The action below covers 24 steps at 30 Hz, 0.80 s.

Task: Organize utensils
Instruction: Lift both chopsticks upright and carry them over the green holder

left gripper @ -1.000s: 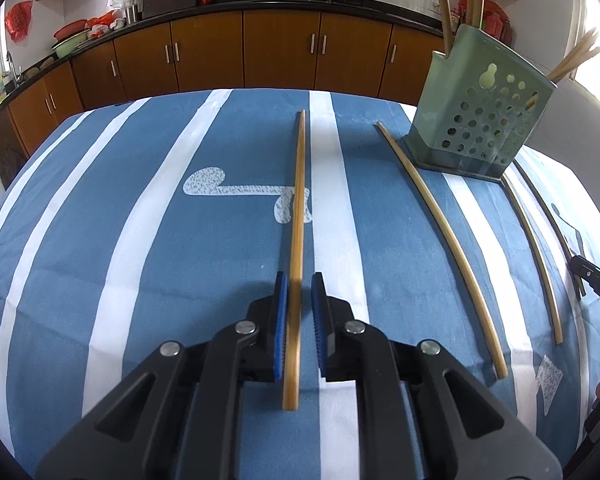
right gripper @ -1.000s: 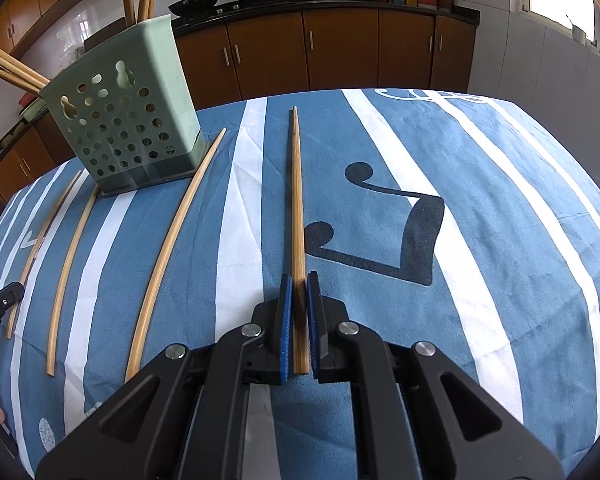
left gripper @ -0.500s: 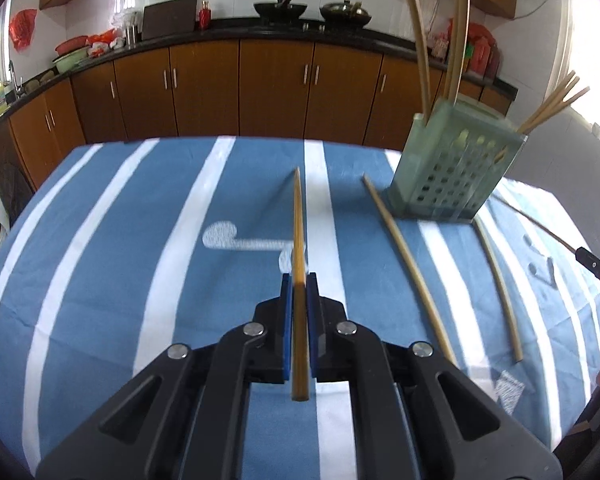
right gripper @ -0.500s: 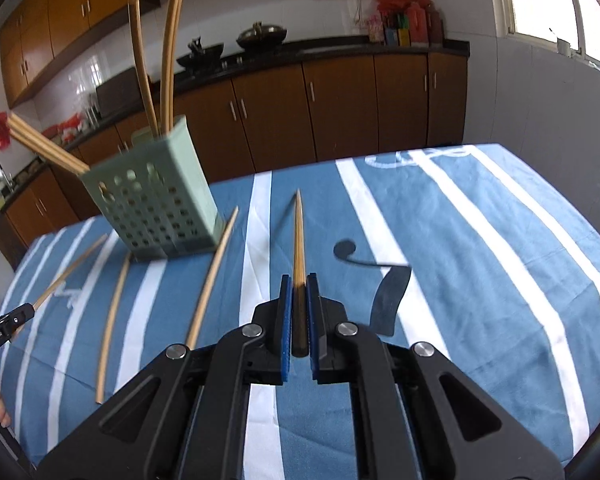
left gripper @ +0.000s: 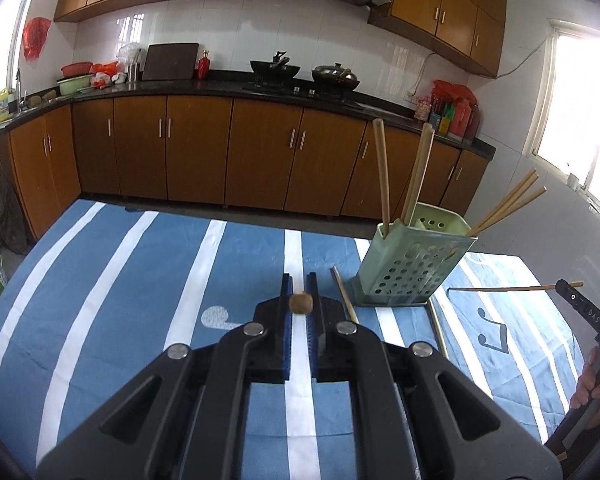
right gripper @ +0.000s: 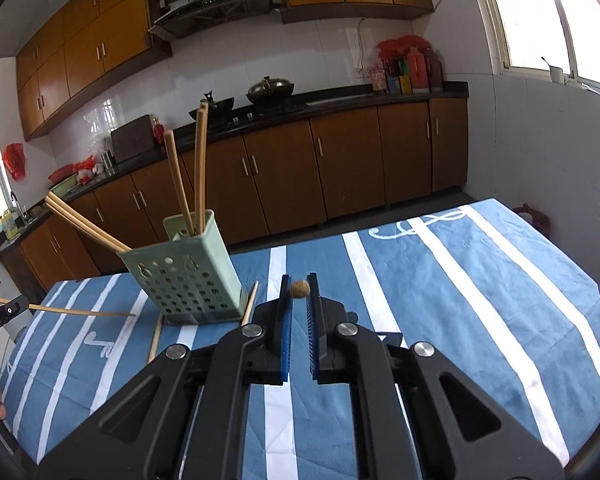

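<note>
Both tongs are clenched, each on one bamboo chopstick. In the left wrist view, the left gripper holds its chopstick end-on to the lens, so only the round butt shows between the blue pads. The right gripper holds the second chopstick in the same way. Seen from the left wrist, that second stick runs level above the blue striped tablecloth, clear of it.

The green perforated utensil holder stands on the cloth between the two grippers and already contains several chopsticks, some upright, some leaning out over the rim. Loose chopsticks lie on the cloth at its base.

Step in hand, as judged: carry each stick to the holder and insert it. Recommended procedure:
- Tilt the stick tip-down before reaching the rim.
- Aim for an open part of the mouth, away from the leaning sticks.
- Insert one gripper at a time, since both approach the same opening from opposite sides.
- Release only once the tip is inside the walls.

Clearances: open cloth lies in front of each gripper. The far table edge runs close behind the holder, so a push against the holder could shift it toward that edge.
</note>
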### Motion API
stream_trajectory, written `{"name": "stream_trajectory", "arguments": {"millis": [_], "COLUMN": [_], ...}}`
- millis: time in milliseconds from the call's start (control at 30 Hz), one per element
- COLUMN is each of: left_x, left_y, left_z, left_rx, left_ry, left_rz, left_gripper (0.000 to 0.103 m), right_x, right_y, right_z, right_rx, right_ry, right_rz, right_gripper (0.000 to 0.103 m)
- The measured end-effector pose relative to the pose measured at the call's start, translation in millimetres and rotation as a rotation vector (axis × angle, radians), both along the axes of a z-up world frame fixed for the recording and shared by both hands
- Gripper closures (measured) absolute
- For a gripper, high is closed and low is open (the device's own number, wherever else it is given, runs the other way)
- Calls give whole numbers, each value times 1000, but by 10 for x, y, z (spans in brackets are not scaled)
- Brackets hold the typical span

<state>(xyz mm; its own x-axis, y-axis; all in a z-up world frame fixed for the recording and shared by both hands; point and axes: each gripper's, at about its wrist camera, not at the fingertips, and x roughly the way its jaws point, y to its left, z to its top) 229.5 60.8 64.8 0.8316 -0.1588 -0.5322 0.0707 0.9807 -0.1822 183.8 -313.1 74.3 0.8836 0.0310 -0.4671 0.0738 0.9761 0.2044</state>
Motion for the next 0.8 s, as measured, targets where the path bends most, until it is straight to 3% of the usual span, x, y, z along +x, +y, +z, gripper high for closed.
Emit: {"name": "stream_trajectory", "arguments": {"millis": [333,567,800], "left_x": [-68,-239,-392], "left_y": [-60,-151,-362], "left_z": [264,713,1115], "left_rx": [33,13,20], "left_ry": [-56,-96,-122], "left_rz": [-22,-108,-210], "left_gripper": [96,96,96], "right_x": [-9,-61,-216], "right_y": [10,-54,66], "right_z": [196,606,1109], "right_rx": [5,83,117], "right_ry": [-33,-75,-179], "right_rz": [3,62,158], "right_gripper": [95,95,95]}}
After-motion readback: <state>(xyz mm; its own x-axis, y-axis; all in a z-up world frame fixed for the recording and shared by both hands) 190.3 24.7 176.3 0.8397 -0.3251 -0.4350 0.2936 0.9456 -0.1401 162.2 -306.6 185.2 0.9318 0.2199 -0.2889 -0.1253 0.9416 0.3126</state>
